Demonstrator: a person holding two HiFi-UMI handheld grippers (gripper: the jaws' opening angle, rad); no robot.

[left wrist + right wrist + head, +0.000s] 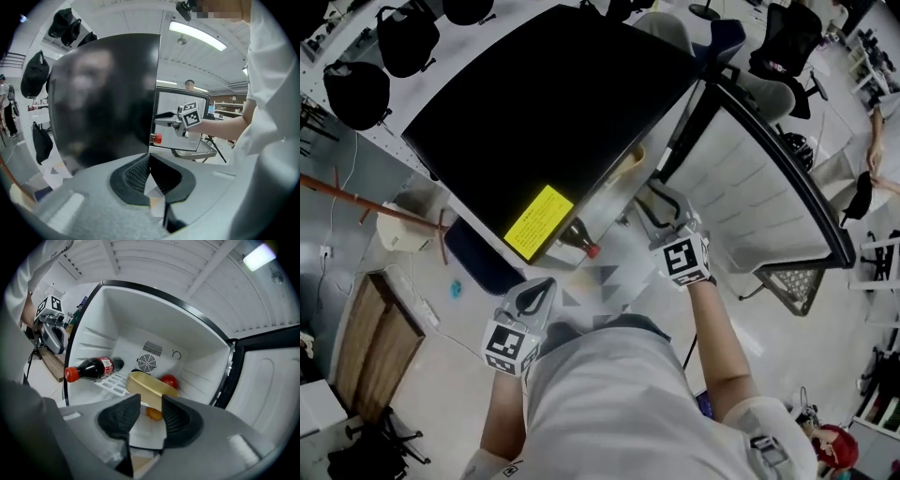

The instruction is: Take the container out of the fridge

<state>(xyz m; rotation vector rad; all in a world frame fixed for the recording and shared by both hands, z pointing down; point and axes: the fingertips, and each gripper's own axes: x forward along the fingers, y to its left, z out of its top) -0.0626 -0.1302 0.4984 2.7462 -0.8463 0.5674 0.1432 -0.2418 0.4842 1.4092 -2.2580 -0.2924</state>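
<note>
a: how far along is this?

b: early on, i'd say. the fridge [140, 319] has its door [769, 187] swung wide open, so that part looks done. the container [150, 386], a shallow yellow tub, sits inside, in the lower middle of the right gripper view, not yet lifted out.

a: has anything got hold of it?

b: no. the right gripper [151, 404] points straight at it, jaws parted about halfway with nothing pressed between them. the tub's near end shows just beyond the tips, and i can't tell whether they touch it.

a: and the other hand?

b: the left gripper [149, 159] is outside, by the fridge's black side wall at the left of the head view. its jaws are closed tip to tip and empty.

a: anything in the way?

b: a cola bottle [91, 367] lies on a white shelf [110, 383] to the tub's left, with its red cap toward the opening. a red round thing [169, 380] sits behind the tub and a small orange thing [152, 413] in front of it.

a: so what's left?

b: as i judge it, all of the real work: close on the tub's rim, draw it out past the bottle, and clear the opening.
</note>
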